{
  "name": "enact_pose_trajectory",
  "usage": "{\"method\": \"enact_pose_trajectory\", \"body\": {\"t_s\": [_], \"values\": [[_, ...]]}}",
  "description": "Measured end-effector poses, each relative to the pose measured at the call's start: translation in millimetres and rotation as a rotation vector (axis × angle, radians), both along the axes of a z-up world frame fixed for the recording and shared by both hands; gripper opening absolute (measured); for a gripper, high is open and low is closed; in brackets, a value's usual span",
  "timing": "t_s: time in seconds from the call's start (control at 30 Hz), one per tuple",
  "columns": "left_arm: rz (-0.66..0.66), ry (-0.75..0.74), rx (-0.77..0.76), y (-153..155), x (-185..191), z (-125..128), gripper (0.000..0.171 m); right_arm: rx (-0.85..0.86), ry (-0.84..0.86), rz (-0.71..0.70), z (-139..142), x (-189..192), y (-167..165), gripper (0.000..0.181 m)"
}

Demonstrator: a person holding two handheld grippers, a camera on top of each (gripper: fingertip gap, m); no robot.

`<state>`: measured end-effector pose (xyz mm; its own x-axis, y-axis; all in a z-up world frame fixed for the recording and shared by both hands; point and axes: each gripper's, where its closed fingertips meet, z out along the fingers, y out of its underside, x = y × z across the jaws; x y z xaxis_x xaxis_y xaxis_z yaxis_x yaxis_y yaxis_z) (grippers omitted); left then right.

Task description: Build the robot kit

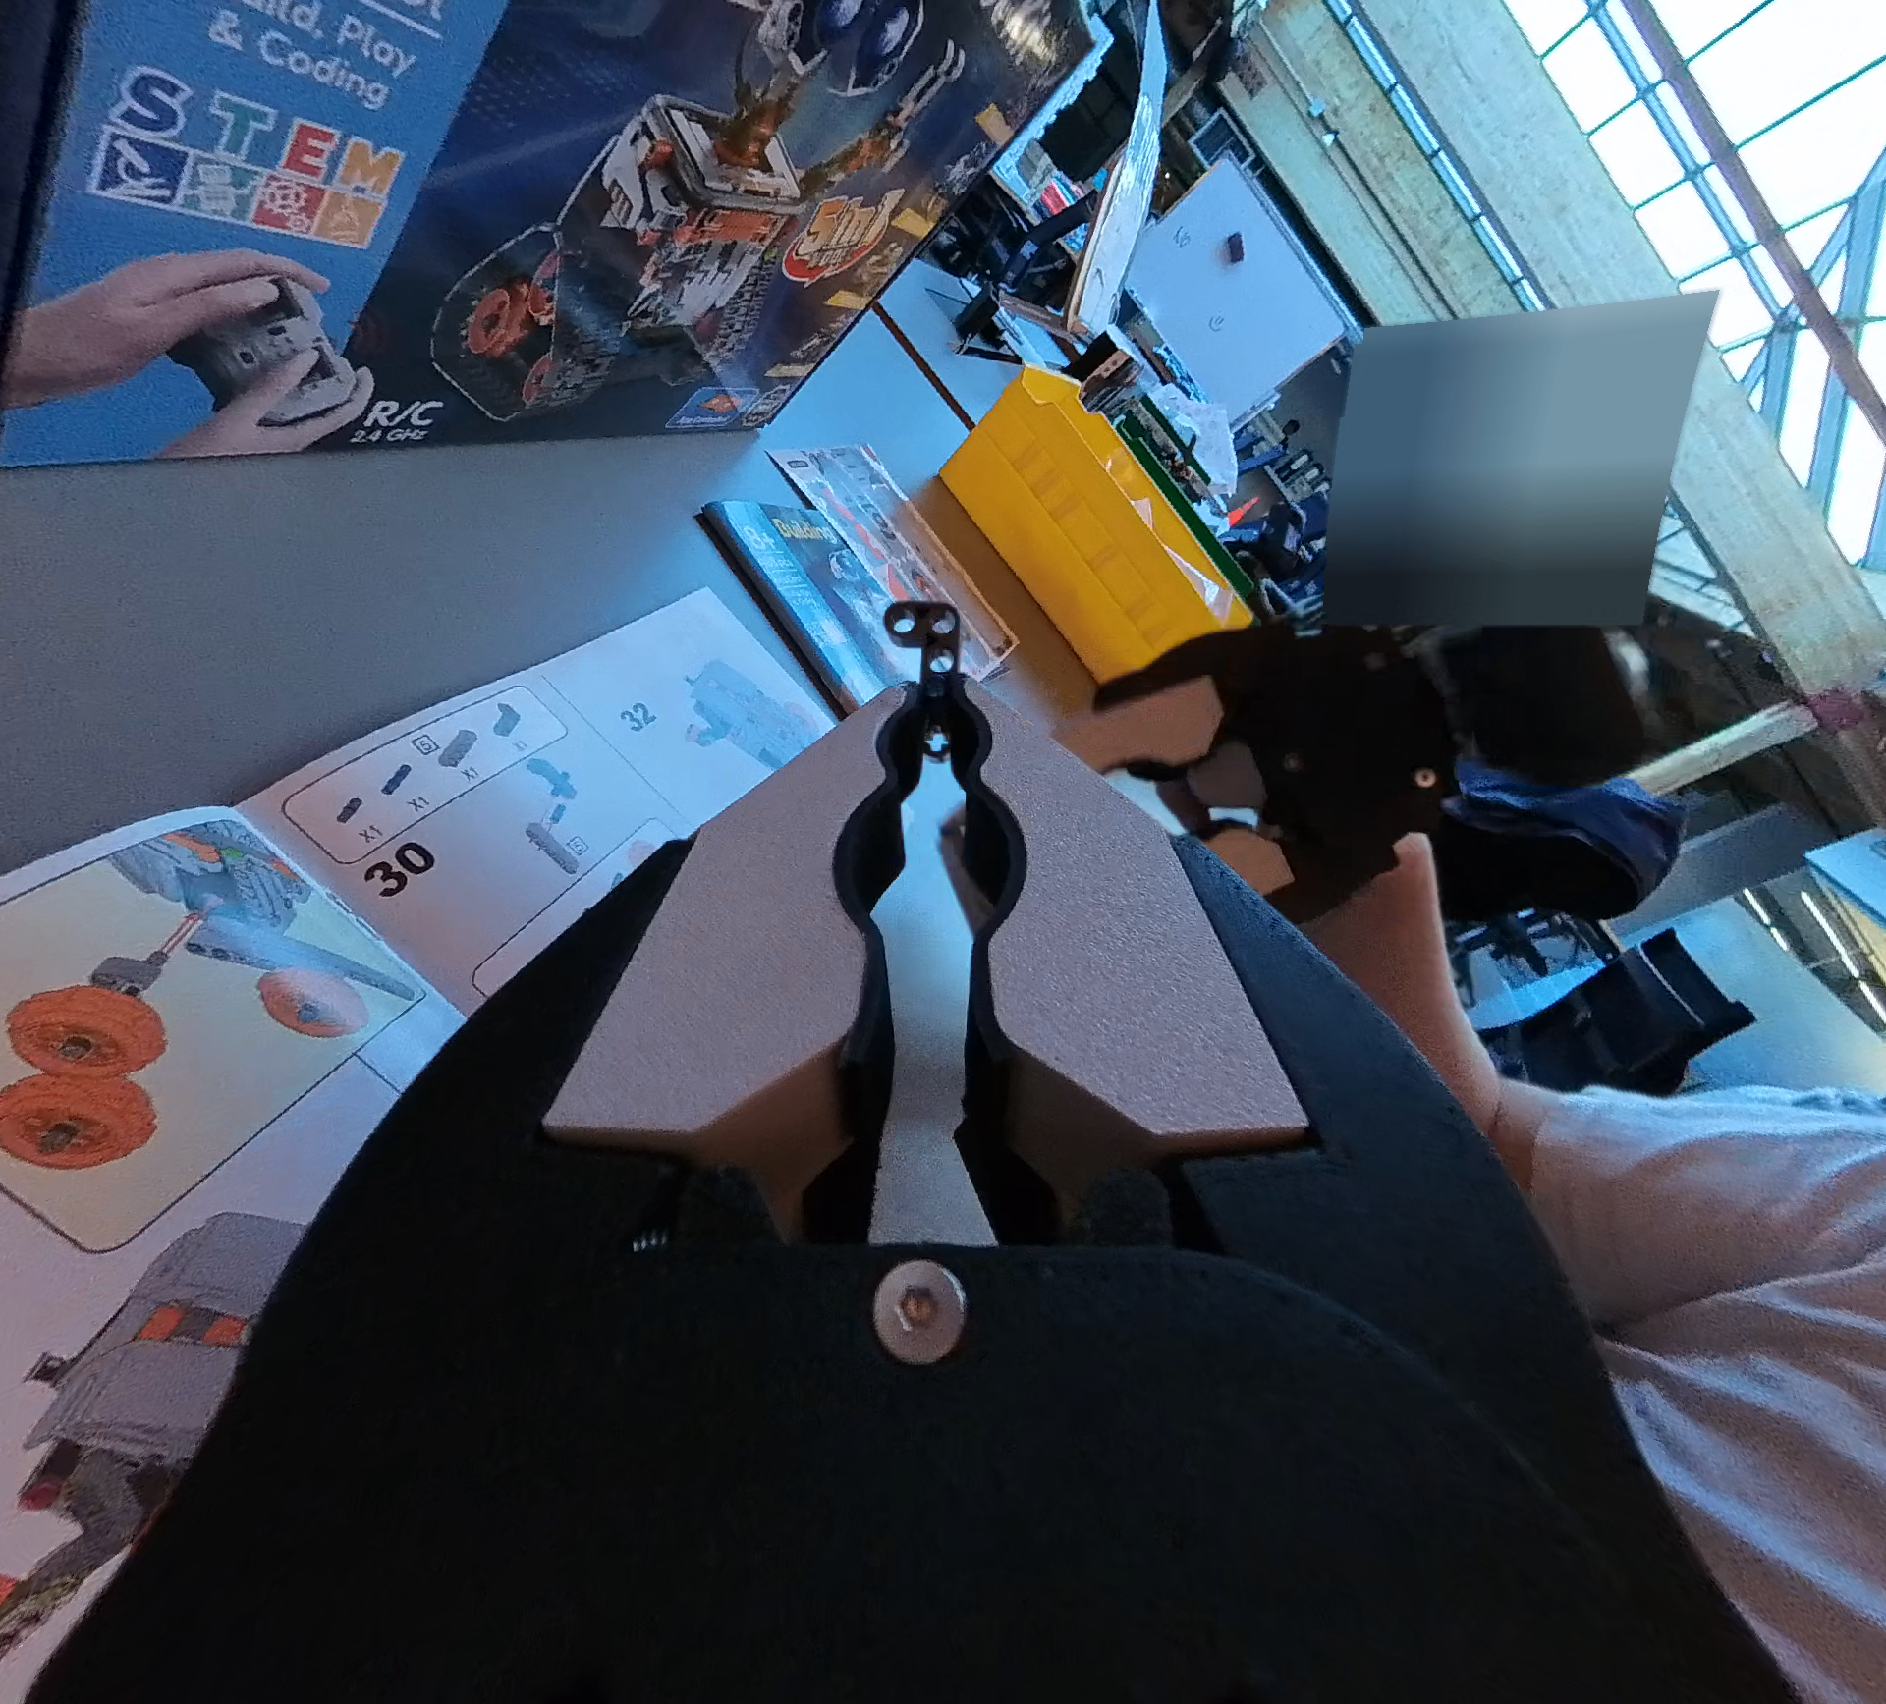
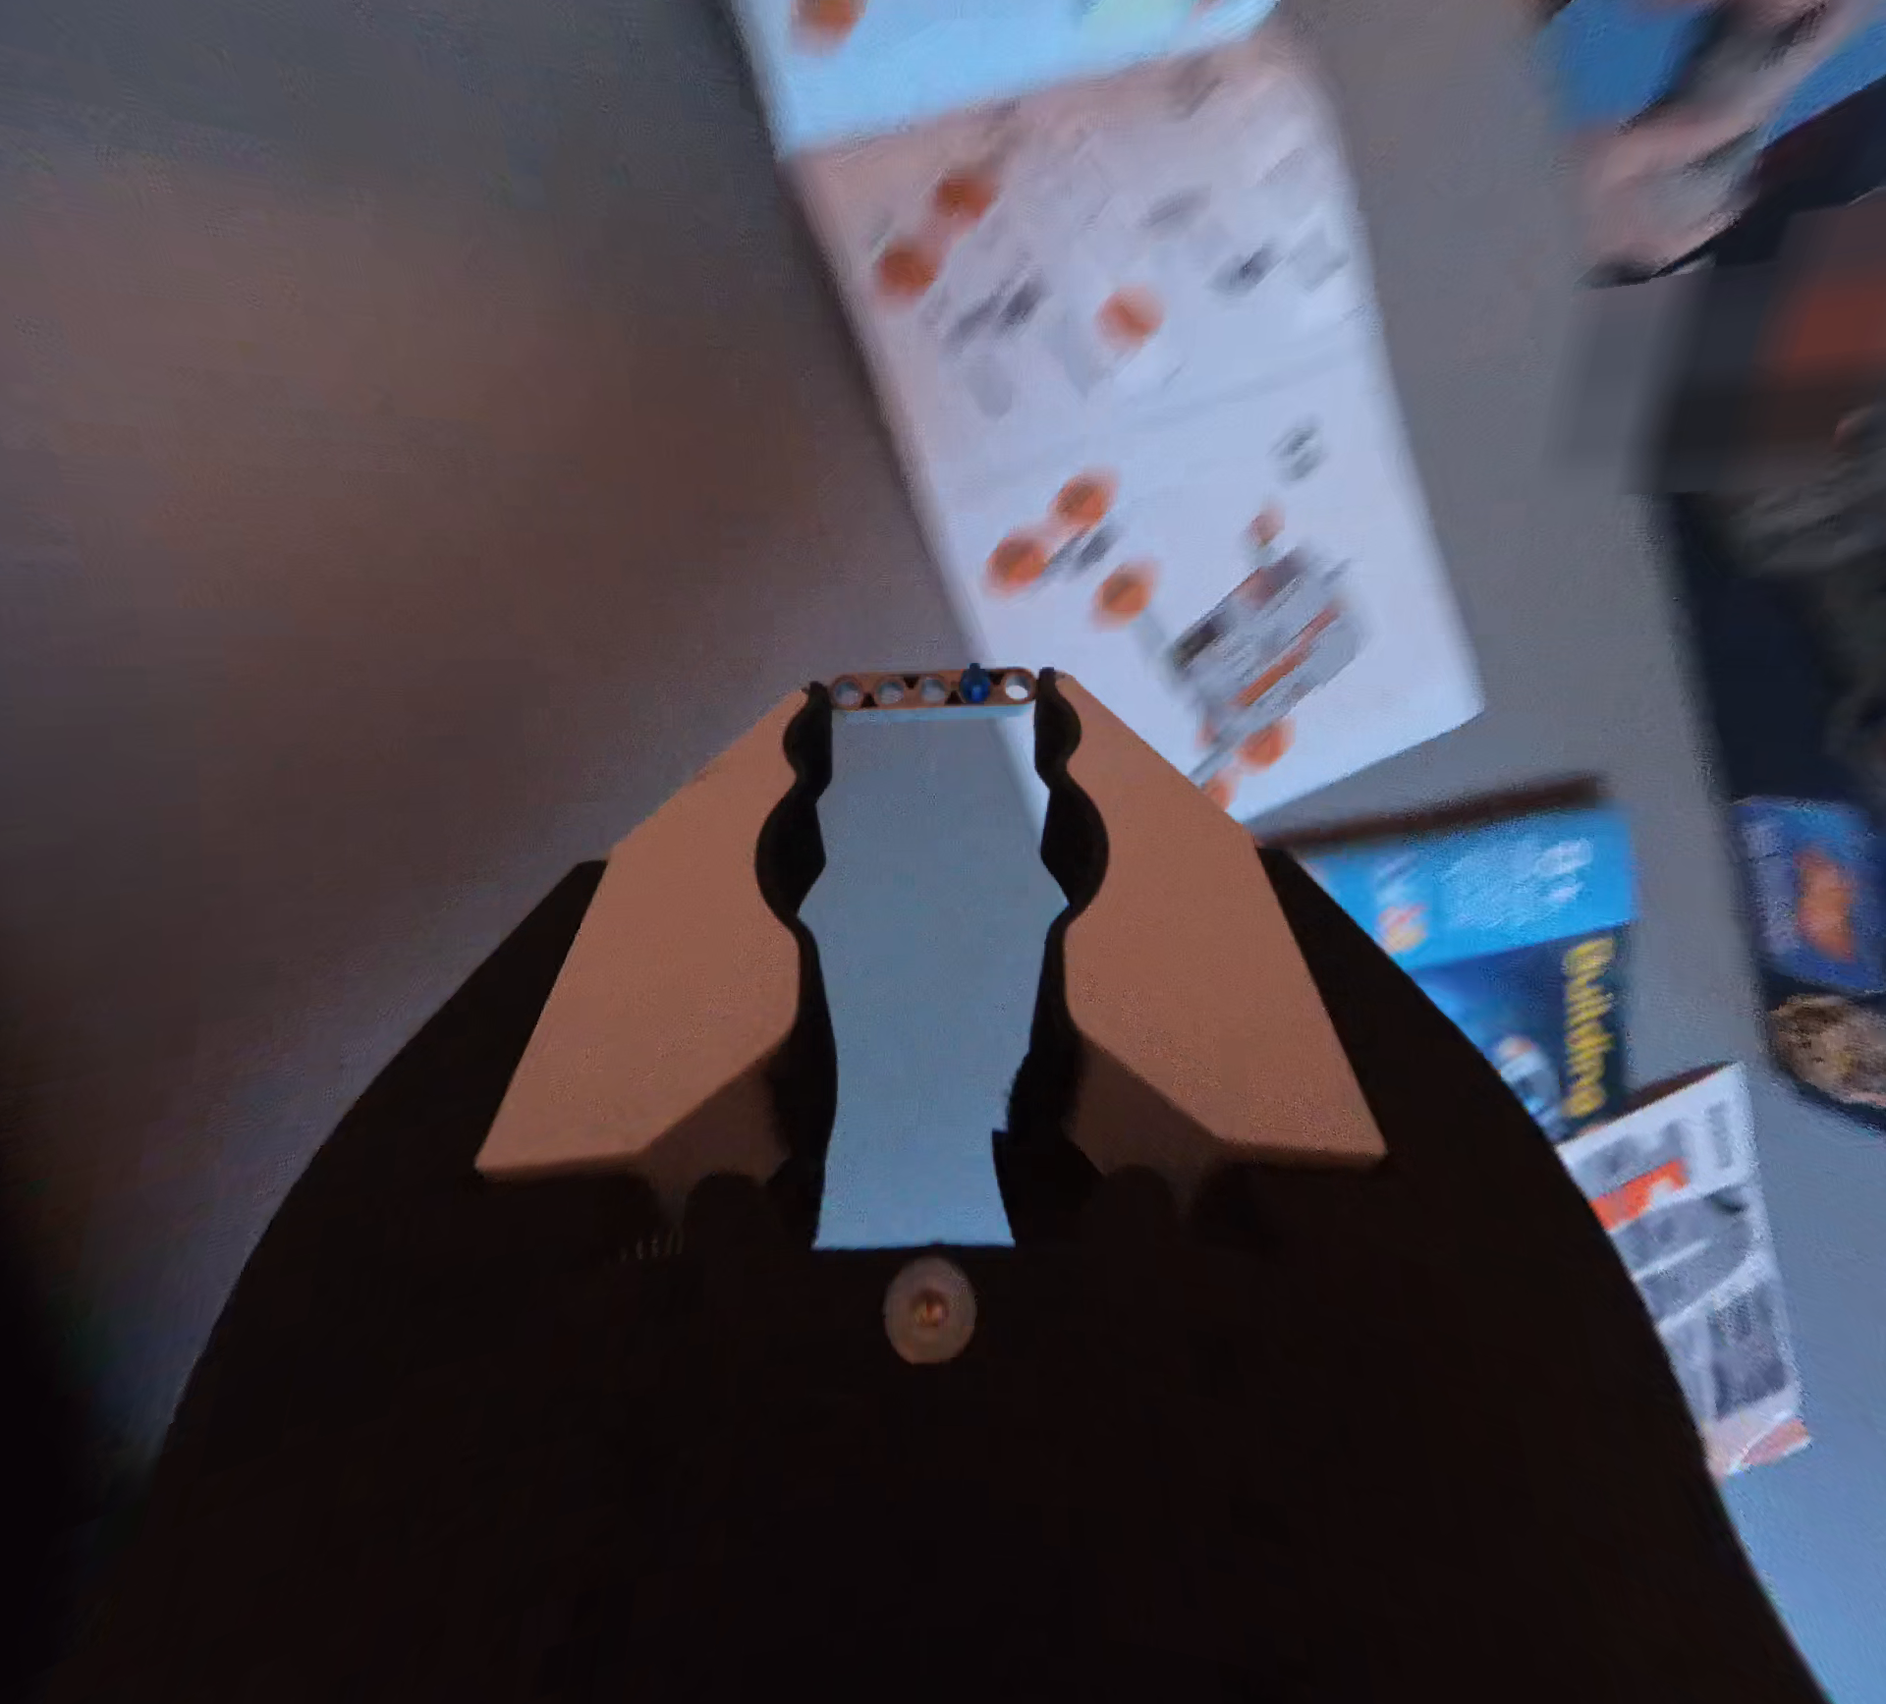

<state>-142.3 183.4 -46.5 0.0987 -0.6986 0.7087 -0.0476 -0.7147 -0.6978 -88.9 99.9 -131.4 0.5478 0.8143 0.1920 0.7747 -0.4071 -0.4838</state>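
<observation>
Here the left gripper [image 1: 934,716] is pinching a black piece [image 1: 927,635] above the manual [image 1: 490,798]; the right gripper [image 2: 934,698] is clamping a holed beam [image 2: 931,689] endwise beside that manual [image 2: 1123,349].

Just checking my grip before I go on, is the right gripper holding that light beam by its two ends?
Yes, the right gripper has the pale holed beam spanning crosswise between its fingertips, one end against each.

Open booklet [image 1: 429,849] (yellow bin [image 1: 1082,522] beyond)
</observation>
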Motion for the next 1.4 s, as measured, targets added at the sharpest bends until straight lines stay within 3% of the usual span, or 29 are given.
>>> {"method": "enact_pose_trajectory", "body": {"t_s": [0.1,0.2,0.43,0.63,0.8,1.13,1.4], "values": [[0.000,-0.008,0.003,1.3,-5.5,4.3,0.001,-0.206,-0.059,0.028,-18.2,22.7,-48.3,0.039],[0.005,0.002,0.001,4.1,-10.2,2.2,0.001,-0.308,-0.124,0.045,-30.2,26.0,-68.5,0.040],[0.003,-0.002,-0.033,8.4,-13.1,-3.7,0.001,-0.240,-0.137,0.112,-32.9,3.7,-62.1,0.044],[-0.004,0.001,-0.033,7.8,-13.5,-3.9,0.001,-0.119,0.061,0.157,-31.0,0.9,-65.2,0.048],[-0.008,0.012,-0.036,6.7,-13.2,-6.0,0.001,-0.153,0.114,0.141,-32.6,-0.7,-60.9,0.041],[-0.019,0.029,-0.020,2.5,-10.9,-6.9,0.001,-0.176,0.124,0.079,-33.3,4.5,-60.1,0.044],[-0.034,0.043,-0.035,3.3,-6.7,-15.0,0.001,-0.153,0.167,0.129,-33.0,2.5,-53.8,0.040]]}}
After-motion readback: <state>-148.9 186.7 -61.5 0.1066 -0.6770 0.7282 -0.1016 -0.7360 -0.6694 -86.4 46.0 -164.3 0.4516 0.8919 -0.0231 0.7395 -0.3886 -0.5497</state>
